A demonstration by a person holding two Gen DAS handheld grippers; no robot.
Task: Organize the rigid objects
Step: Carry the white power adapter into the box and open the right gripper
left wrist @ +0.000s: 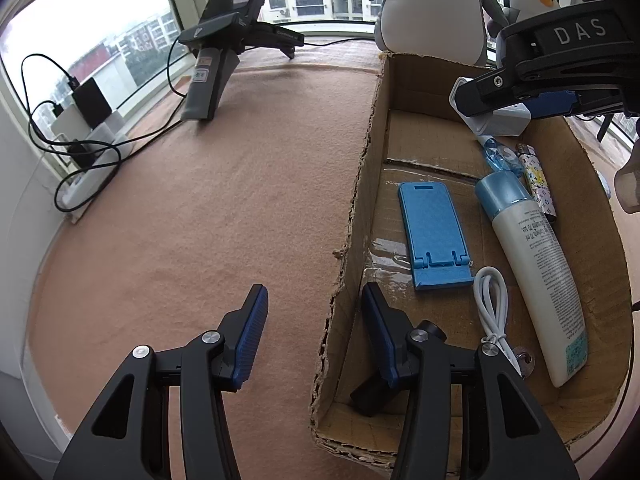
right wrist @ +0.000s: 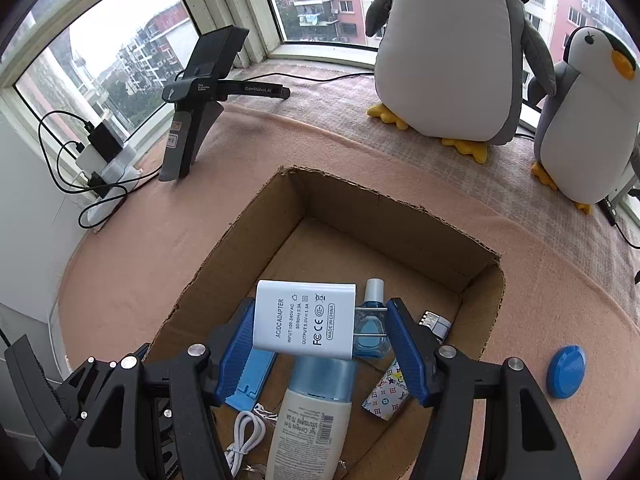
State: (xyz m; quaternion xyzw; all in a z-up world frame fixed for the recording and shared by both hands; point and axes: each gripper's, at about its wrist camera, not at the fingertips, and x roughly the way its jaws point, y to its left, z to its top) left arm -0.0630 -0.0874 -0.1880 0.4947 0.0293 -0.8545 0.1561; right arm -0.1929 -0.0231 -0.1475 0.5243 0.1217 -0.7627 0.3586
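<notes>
The right tool (right wrist: 320,334) is clamped on a white AC/DC adapter (right wrist: 306,318), its prongs toward the right finger, and holds it above the open cardboard box (right wrist: 404,216) on the pink-covered tabletop (left wrist: 208,208). Beneath it in the box lie a blue phone stand (left wrist: 434,236), a white lotion bottle with a blue cap (left wrist: 536,268), a coiled white cable (left wrist: 494,308), a small blue glass bottle (right wrist: 374,328) and a patterned lighter (left wrist: 536,178). The left tool (left wrist: 316,336) is released and holds nothing, its fingers straddling the box's near wall. A blue disc (right wrist: 566,372) lies outside the box, on the cloth.
</notes>
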